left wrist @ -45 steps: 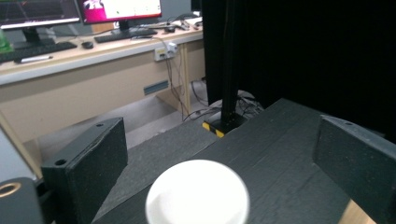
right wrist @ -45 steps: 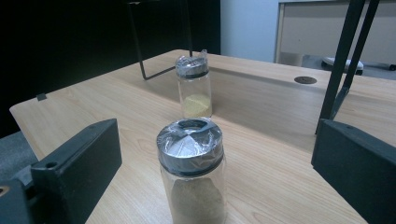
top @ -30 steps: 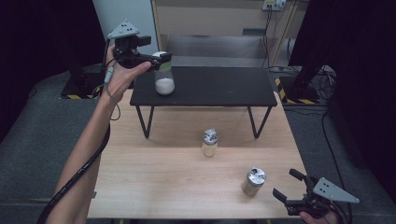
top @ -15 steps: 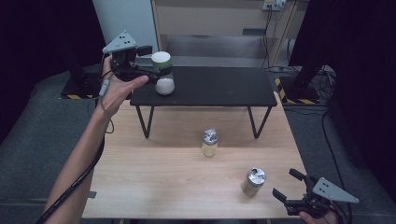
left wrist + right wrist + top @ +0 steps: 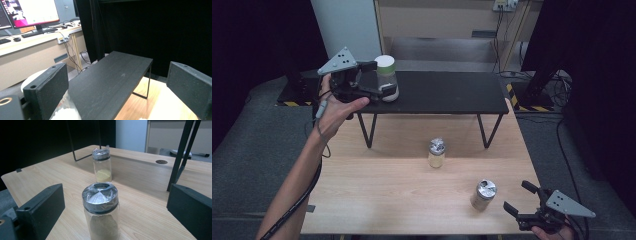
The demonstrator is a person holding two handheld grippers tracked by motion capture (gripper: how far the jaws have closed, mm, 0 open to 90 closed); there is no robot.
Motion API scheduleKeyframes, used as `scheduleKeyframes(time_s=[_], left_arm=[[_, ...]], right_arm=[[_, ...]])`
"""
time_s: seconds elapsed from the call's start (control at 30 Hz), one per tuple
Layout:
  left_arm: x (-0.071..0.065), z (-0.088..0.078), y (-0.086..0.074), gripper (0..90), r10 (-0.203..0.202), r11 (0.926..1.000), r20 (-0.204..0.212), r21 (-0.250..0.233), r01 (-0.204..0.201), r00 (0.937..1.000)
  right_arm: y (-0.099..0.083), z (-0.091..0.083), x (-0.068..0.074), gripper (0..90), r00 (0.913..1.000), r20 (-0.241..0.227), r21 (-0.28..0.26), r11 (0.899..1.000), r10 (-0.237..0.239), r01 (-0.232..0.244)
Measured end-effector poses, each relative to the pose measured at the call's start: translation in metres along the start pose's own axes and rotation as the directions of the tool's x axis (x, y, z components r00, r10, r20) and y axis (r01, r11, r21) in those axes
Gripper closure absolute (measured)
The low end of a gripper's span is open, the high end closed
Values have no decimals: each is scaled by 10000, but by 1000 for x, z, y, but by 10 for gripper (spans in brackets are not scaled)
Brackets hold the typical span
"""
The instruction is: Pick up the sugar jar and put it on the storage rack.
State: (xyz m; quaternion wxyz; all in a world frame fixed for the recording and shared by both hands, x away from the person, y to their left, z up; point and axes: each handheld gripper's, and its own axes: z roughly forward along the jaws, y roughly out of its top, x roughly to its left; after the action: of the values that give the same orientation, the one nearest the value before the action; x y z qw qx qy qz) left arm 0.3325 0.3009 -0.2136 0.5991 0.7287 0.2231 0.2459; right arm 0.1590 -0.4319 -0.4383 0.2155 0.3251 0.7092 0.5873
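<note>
A clear jar with a white lid (image 5: 386, 76) and white granules stands upright at the left end of the black shelf (image 5: 447, 92). My left gripper (image 5: 374, 77) hovers just left of it, open. In the left gripper view (image 5: 120, 92) the jaws stand wide apart, and the jar (image 5: 31, 81) peeks out behind the left one. My right gripper (image 5: 518, 196) is open at the table's near right corner. A foil-capped jar of brownish powder (image 5: 484, 195) stands just ahead of it, seen between the jaws (image 5: 101, 212) without contact. A jar of yellow powder (image 5: 436, 152) (image 5: 102, 165) stands farther in.
The wooden table (image 5: 387, 185) carries the low black shelf on thin metal legs (image 5: 180, 155). The shelf top (image 5: 110, 77) runs away from the left gripper. A desk with a monitor (image 5: 30, 12) stands beyond the table. Dark curtains hang at both sides.
The left gripper has drawn back to the left and risen a little from the white-lidded jar, which has stayed on the shelf. The right gripper has not moved.
</note>
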Motion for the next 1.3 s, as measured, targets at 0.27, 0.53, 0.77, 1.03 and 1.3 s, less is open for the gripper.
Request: scheduleKeyframes(time_s=[0.27,0.53,0.77,1.03,1.3], left_arm=[[-6,-9,-19,26,-200,9997,434,-152,207,9989],[-17,-16,-38,22,-130,9999,662,82,125,9977],[-29,-21,-52,23,-25,9996,697,297,4,9976],[-35,-29,-73,24,-111,9983,641,585,74,9979],[-37,-39,-98,22,-289,9981,552,567,258,9981]], right_arm=[[0,0,0,22,10000,43,23,10000,17,-17],[0,0,0,21,10000,46,13,10000,15,-15],[1,0,0,22,10000,24,41,10000,-21,21],[1,0,1,22,10000,30,32,10000,-68,68],[1,0,1,22,10000,22,53,10000,-65,65]])
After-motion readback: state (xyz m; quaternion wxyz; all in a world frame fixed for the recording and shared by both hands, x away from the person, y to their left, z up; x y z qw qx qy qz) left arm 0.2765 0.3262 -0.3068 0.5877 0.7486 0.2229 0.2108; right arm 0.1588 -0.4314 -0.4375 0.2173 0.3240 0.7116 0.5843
